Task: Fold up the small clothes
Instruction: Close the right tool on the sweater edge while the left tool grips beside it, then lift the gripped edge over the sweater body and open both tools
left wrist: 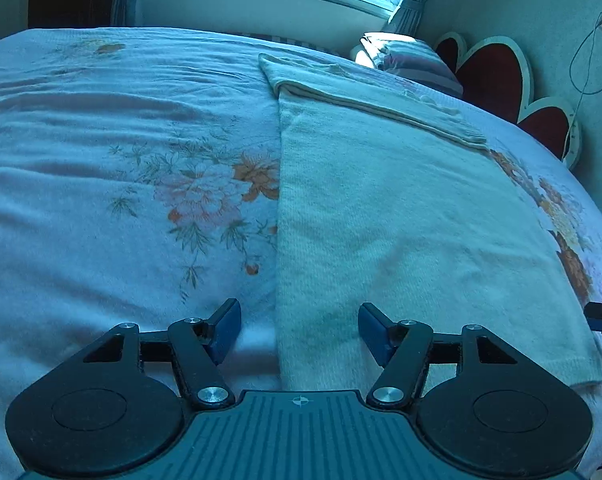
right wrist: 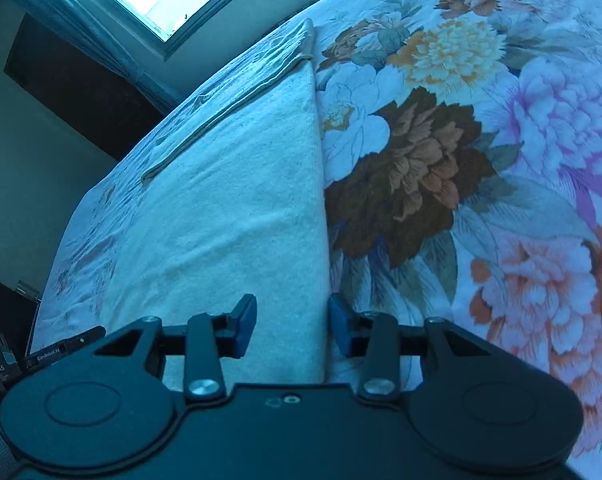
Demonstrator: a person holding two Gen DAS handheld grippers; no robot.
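The white garment (left wrist: 401, 208) lies lengthwise, near to far; left gripper (left wrist: 299, 330) straddles its left edge, right gripper (right wrist: 293, 328) its right, both part-open, empty.

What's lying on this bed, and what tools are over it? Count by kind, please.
White knitted garment, partly folded: 1
Pillows at the headboard: 1
Hand-held grippers, left gripper and right gripper, both open: 2
Total: 4
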